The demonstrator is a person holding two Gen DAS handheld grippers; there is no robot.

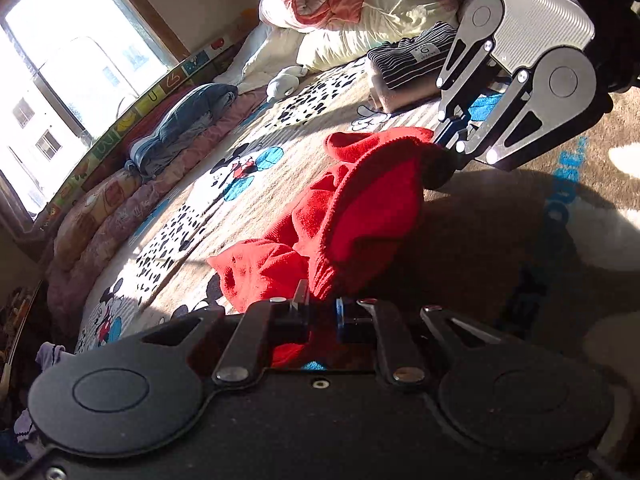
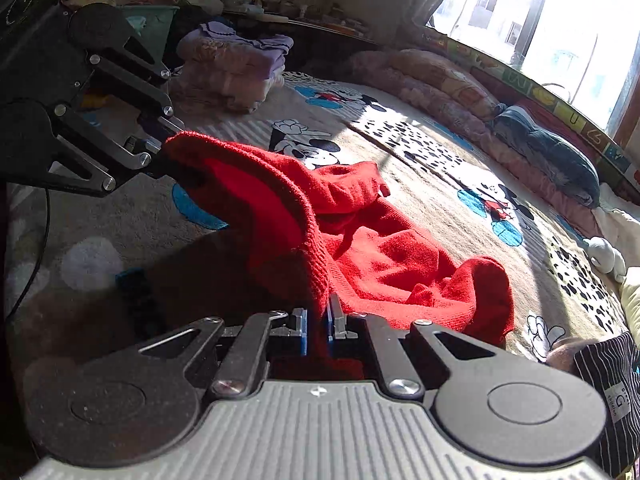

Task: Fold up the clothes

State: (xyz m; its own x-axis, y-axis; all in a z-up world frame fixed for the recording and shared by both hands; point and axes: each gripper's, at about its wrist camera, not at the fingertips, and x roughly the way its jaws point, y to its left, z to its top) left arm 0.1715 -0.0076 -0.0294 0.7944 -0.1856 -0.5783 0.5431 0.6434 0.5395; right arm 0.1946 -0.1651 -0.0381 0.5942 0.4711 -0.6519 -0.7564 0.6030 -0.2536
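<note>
Sunlit bed with a cartoon-mouse blanket (image 2: 420, 148): the soft, light red knitted garment (image 2: 380, 256) sagged between my left gripper (image 1: 322, 314) and right gripper (image 2: 318, 322), each clamped on its edge; hems seemed the best hold.

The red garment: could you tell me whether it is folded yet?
Not yet: the red garment hangs rumpled between the shut left gripper and right gripper, trailing onto the blanket.

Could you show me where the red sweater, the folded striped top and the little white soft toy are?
red sweater (image 2: 392, 256): right wrist view, on its rumpled middle.
striped top (image 1: 412, 58): left wrist view, on its upper face by the label.
white soft toy (image 2: 604, 256): right wrist view, on its body.
</note>
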